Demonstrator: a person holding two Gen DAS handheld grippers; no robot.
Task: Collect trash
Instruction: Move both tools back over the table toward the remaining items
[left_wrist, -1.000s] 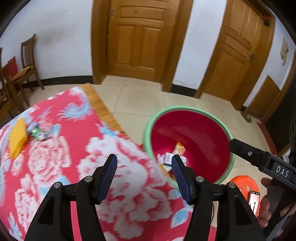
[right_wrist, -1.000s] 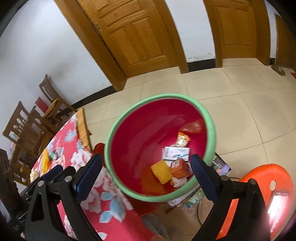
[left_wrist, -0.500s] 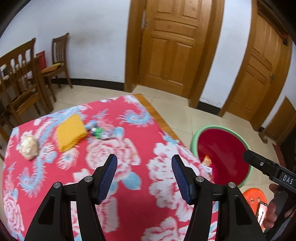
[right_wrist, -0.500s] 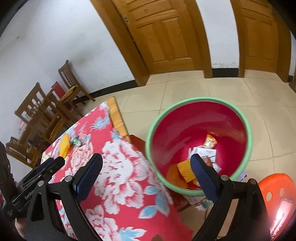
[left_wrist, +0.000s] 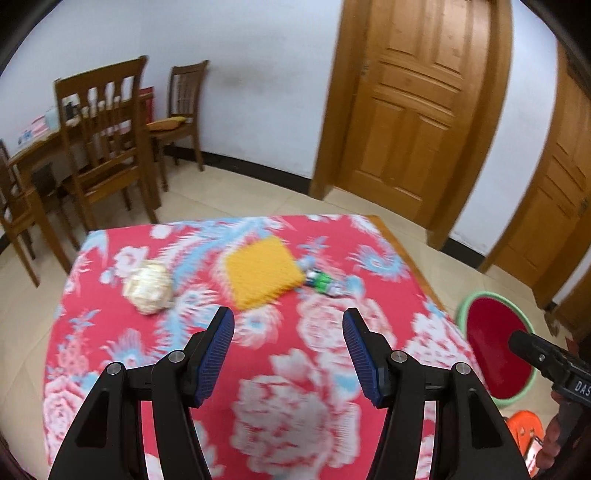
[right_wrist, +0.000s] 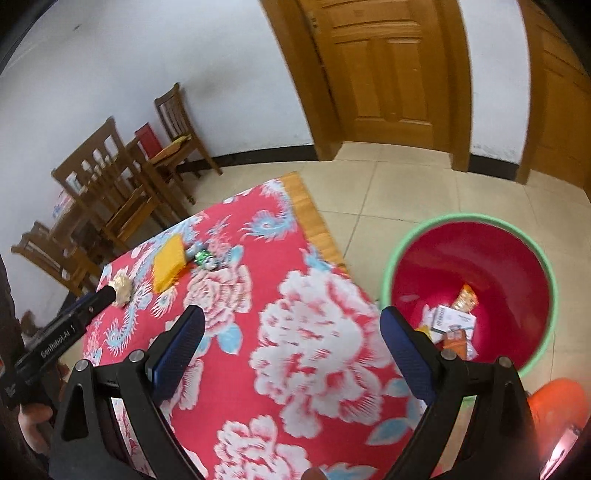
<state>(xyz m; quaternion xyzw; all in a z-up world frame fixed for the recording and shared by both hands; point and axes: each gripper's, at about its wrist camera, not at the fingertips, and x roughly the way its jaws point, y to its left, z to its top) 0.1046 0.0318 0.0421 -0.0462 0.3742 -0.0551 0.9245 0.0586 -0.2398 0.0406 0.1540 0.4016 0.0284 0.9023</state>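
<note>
Left tongs (left_wrist: 288, 332) spread and empty at lower centre, right tongs (right_wrist: 291, 332) likewise spread, yellow pad (left_wrist: 260, 272), crumpled ball (left_wrist: 149, 286) and wrapper (left_wrist: 321, 282) seen mid-frame on the floral counter (left_wrist: 295, 406), red bin (right_wrist: 472, 291) at right.

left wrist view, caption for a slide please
Open left gripper above floral tablecloth with yellow pad and crumpled wad.

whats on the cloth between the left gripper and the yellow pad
Nothing: in the left wrist view, only bare flowered tablecloth lies between the open left gripper and the yellow pad.
</note>
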